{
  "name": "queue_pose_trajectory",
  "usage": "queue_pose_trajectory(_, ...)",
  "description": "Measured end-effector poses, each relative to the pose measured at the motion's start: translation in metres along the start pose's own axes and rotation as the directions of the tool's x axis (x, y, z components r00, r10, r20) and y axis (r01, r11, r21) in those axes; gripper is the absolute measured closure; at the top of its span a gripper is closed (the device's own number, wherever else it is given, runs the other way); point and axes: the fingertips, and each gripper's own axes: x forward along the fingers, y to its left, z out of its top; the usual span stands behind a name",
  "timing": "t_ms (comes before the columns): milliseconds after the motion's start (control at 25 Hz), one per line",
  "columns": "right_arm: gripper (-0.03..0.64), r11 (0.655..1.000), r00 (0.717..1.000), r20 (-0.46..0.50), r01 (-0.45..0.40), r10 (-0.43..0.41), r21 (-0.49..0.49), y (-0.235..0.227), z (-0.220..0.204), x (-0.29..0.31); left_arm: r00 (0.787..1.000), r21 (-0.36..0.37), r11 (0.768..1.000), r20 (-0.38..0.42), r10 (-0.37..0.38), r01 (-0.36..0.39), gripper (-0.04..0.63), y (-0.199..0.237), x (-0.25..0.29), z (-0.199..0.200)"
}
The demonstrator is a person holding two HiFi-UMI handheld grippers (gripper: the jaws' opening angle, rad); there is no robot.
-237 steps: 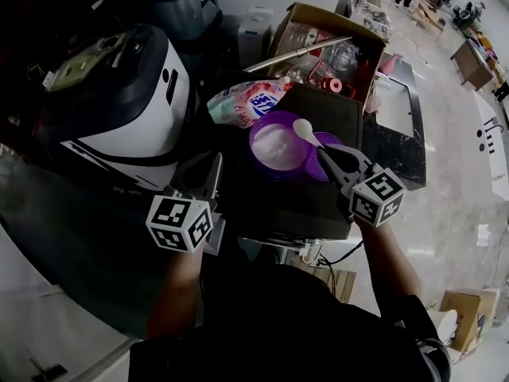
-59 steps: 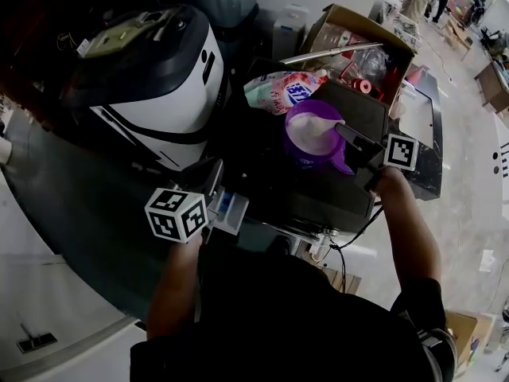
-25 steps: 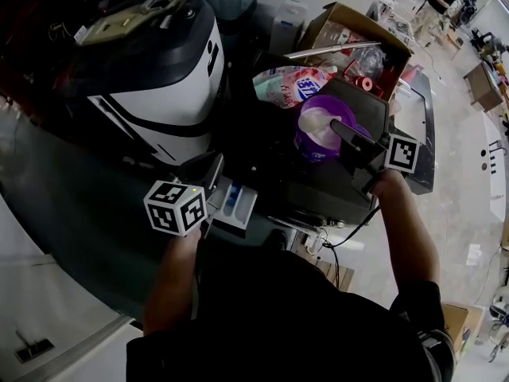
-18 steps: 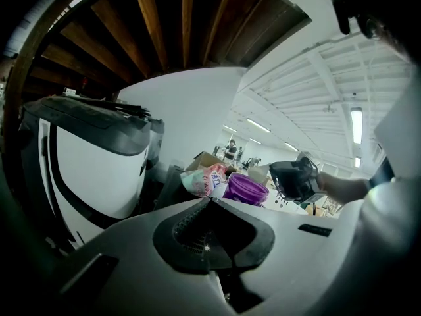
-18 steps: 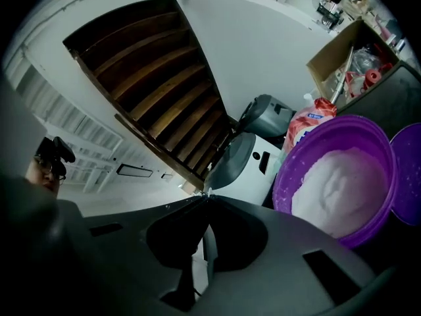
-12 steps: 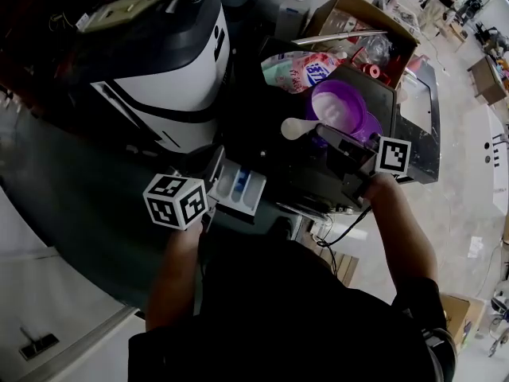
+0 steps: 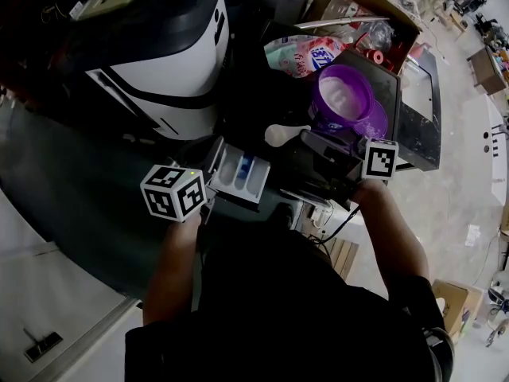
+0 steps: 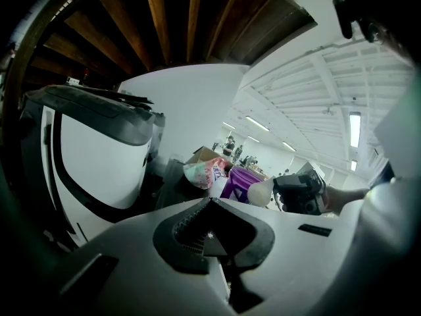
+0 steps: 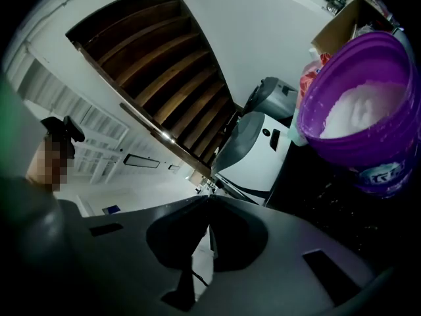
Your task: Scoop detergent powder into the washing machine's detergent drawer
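On my left, the bare forearm point(image 7: 171, 269) reaches up and forward from the body, carrying the grey left hand-held gripper point(image 7: 213, 159) with its black-and-white marker cube point(image 7: 173, 193) on top. In the left gripper view I read its jaws as closed tip to tip, and I cannot make out anything between them point(image 8: 209, 201). My right forearm point(image 7: 390, 237) stretches further ahead and angles inward. The right hand-held gripper point(image 7: 308, 139) points left across the body, its marker cube point(image 7: 379, 159) facing up, with its jaws pressed together point(image 9: 209, 197) on the handle of a white plastic spoon point(image 7: 278, 134).
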Motion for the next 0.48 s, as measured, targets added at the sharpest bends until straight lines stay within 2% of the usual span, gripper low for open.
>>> queue_pose_trajectory(240,0.6,0.999,1.0,-0.004,-0.006,0.006,0.047,-0.01,-0.033,0.009,1.0,-0.01,1.0,-0.021,-0.006,0.006,0.588,0.005,-0.001,-0.01)
queue_pose_trajectory(480,0.6,0.999,0.999,-0.05,0.018,-0.017,0.031,-0.02,-0.061,0.018,1.0,-0.023,1.0,-0.029,-0.008,0.007,0.588,0.01,-0.003,-0.017)
